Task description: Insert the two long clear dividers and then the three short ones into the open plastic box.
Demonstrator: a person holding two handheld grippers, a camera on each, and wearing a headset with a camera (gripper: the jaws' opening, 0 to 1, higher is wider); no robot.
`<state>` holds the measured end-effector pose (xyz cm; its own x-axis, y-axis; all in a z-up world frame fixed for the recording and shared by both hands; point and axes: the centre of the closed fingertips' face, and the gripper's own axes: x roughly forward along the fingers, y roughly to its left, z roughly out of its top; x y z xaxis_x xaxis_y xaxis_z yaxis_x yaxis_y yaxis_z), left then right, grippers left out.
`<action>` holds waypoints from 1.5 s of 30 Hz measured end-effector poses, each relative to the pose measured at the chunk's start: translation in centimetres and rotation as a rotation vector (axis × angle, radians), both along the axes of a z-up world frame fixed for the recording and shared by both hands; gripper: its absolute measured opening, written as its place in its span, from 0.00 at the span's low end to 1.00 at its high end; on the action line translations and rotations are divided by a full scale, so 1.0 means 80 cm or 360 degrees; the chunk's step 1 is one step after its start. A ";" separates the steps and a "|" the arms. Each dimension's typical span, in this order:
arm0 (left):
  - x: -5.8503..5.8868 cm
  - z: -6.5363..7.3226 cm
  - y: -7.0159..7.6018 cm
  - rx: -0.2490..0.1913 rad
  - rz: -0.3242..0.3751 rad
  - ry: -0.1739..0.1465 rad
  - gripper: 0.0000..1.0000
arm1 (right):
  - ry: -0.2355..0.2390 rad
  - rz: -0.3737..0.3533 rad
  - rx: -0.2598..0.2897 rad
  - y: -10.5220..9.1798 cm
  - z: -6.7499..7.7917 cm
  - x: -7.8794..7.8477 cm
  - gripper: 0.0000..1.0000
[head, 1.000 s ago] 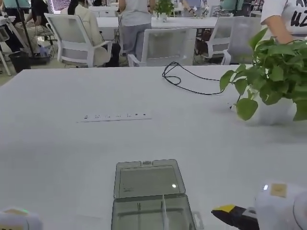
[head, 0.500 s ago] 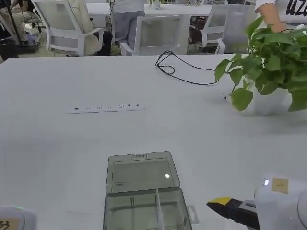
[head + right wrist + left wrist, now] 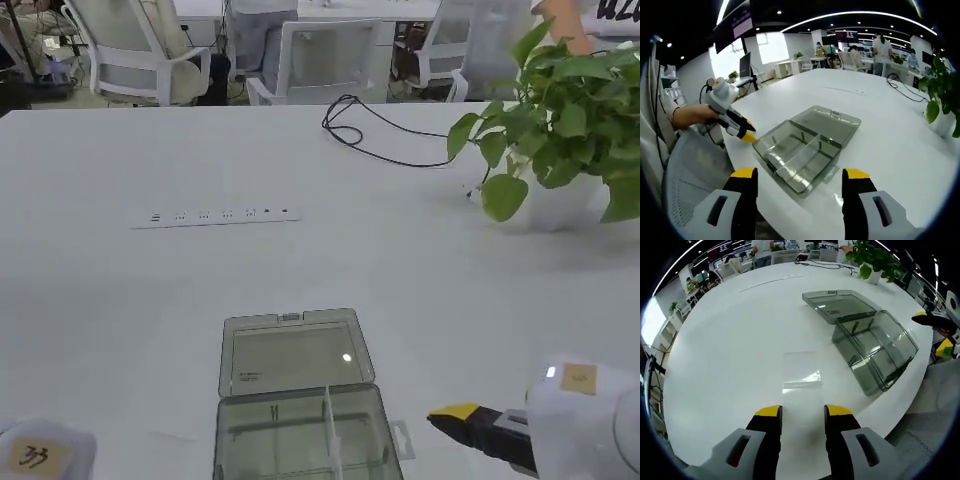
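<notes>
You're holding the left gripper (image 3: 800, 412) and right gripper (image 3: 801, 175) open and empty, while the flat clear plastic divider (image 3: 801, 371), lying just beside the open smoky plastic box (image 3: 855, 367), is likely risking sliding away under a pinch.

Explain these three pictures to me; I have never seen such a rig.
A person works two hand-held grippers, each with two yellow-tipped jaws, and wears a head camera. The head view looks down at the table. Each round picture comes from a camera riding on one gripper: the left gripper and the right gripper. On the table lie an open plastic box holding one fitted divider, a clear divider flat before the left jaws, a power strip and a potted plant. Both pairs of jaws stand open and hold nothing.
</notes>
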<state>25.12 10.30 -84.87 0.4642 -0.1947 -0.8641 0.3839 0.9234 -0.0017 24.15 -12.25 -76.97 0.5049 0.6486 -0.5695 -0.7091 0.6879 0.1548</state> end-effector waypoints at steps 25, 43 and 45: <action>-0.004 0.003 0.004 -0.0046 0.0047 0.0006 0.30 | -0.0002 -0.0023 0.0004 0.009 0.005 0.006 0.66; -0.002 0.061 -0.009 -0.0317 0.0214 -0.0370 0.30 | 0.0035 -0.0108 0.0200 0.056 0.030 0.025 0.55; -0.001 0.070 -0.011 -0.0347 0.0213 -0.0429 0.30 | 0.0032 -0.0112 0.0214 0.062 0.032 0.026 0.53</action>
<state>25.08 9.44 -79.24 0.7032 -0.2828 -0.6523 0.2733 0.9545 -0.1193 26.22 -7.28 -74.38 0.5410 0.6832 -0.4904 -0.6558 0.7078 0.2625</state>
